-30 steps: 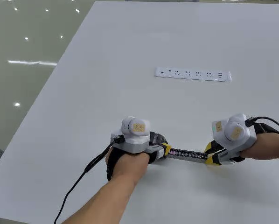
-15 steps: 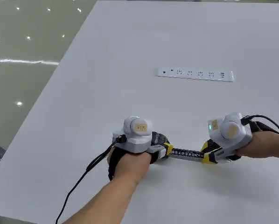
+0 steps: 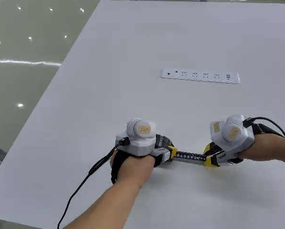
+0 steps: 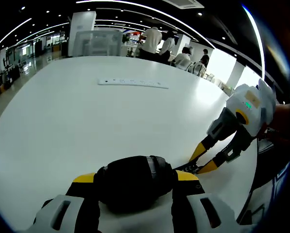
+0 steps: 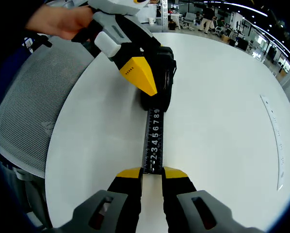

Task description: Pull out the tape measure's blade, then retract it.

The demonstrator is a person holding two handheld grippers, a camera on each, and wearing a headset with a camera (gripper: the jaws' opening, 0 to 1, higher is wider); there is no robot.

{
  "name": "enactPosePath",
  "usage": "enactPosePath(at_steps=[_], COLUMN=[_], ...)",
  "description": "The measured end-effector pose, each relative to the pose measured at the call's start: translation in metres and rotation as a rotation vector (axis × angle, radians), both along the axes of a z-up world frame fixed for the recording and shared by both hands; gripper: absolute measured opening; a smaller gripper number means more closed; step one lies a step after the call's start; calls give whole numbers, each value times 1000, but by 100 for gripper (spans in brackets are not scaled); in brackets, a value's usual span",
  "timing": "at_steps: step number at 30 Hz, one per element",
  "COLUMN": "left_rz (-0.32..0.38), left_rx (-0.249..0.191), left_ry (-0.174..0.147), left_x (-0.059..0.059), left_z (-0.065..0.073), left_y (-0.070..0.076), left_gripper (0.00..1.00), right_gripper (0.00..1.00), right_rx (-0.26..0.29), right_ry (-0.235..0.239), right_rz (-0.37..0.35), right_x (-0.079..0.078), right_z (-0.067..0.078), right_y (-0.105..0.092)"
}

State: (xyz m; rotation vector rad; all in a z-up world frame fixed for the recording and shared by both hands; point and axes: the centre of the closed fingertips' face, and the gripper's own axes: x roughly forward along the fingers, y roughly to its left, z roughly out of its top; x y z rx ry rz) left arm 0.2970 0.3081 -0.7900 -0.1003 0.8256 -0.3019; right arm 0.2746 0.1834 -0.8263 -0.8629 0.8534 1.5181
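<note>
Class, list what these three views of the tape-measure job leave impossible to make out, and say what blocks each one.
1. End hook of the blade: in the right gripper view it is hidden between the closed jaws of the right gripper.
2. Sides of the tape measure case: in the left gripper view they are covered by the left gripper.
3. Socket detail on the power strip: too small in the head view.

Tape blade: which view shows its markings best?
The right gripper view: the blade runs up the middle, numerals readable. The head view shows a short dark strip; the left gripper view, a sliver beside the case.
</note>
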Motion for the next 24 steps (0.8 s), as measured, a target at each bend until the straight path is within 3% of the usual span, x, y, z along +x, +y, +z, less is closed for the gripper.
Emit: enactPosePath(at_steps=[24], left_rz=[1], left_rx=[-10], left_ry=[-3], left_x=[-1], left_z=[-1], left_y=[0], left_gripper=[55], right_gripper=[11], right_rx=[13], right_ry=[2], right_rz=[-5], right_x=[-2], right_z=[0], right_y=[10])
